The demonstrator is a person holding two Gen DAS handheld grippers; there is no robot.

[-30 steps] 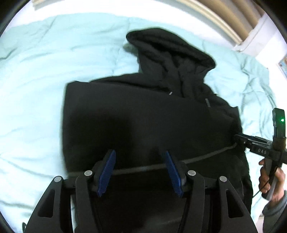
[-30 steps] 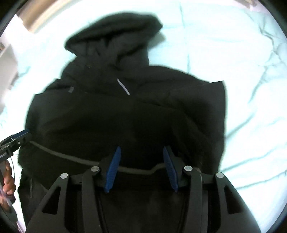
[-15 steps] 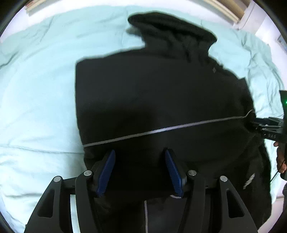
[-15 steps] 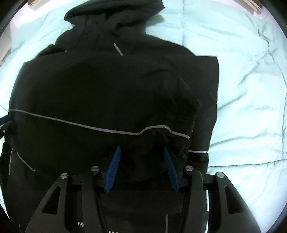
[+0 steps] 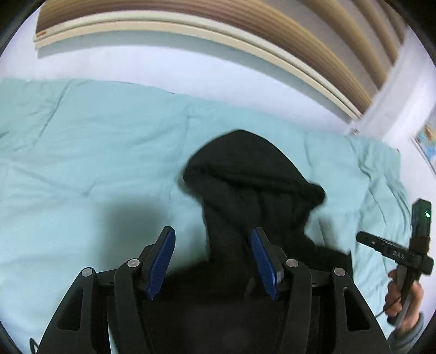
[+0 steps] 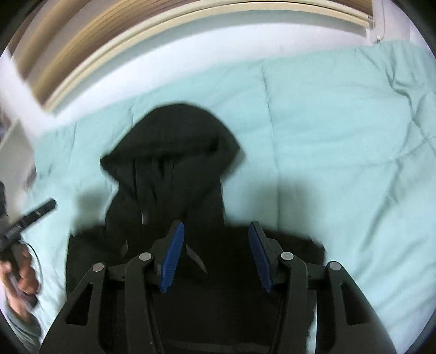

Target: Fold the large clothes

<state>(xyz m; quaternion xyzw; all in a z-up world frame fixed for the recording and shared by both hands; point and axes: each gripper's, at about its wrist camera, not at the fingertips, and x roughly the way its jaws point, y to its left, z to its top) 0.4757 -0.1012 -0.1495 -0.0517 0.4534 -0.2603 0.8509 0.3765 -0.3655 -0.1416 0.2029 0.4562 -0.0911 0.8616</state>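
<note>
My left tool (image 5: 212, 261) hung above a black hooded sweatshirt (image 5: 253, 188) that lay on a bed spread with a pale green quilt (image 5: 90, 141), its blue-padded fingers (image 5: 161, 261) set wide apart with nothing between them. My right tool (image 6: 215, 254) was poised over the same garment from the other side, its blue pads (image 6: 172, 256) equally wide and gripping no cloth. The sweatshirt's hood (image 6: 174, 141) pointed toward the far edge of the bed, rumpled into soft folds, while the body of the garment ran down beneath both tools and out of the lower edge of each view. A short pale drawstring tip (image 6: 196, 258) lay on the dark fabric between the right tool's fingers. In the left wrist view my right hand (image 5: 403, 296) showed at the right edge, wrapped around the handle of its tool beside the sweatshirt, a green light (image 5: 427, 215) glowing on the unit. In the right wrist view my left hand (image 6: 20, 275) appeared at the left edge, blurred. Beyond the bed stood a white wall (image 5: 169, 65) and a beige and brown band (image 5: 245, 21) above it.
</note>
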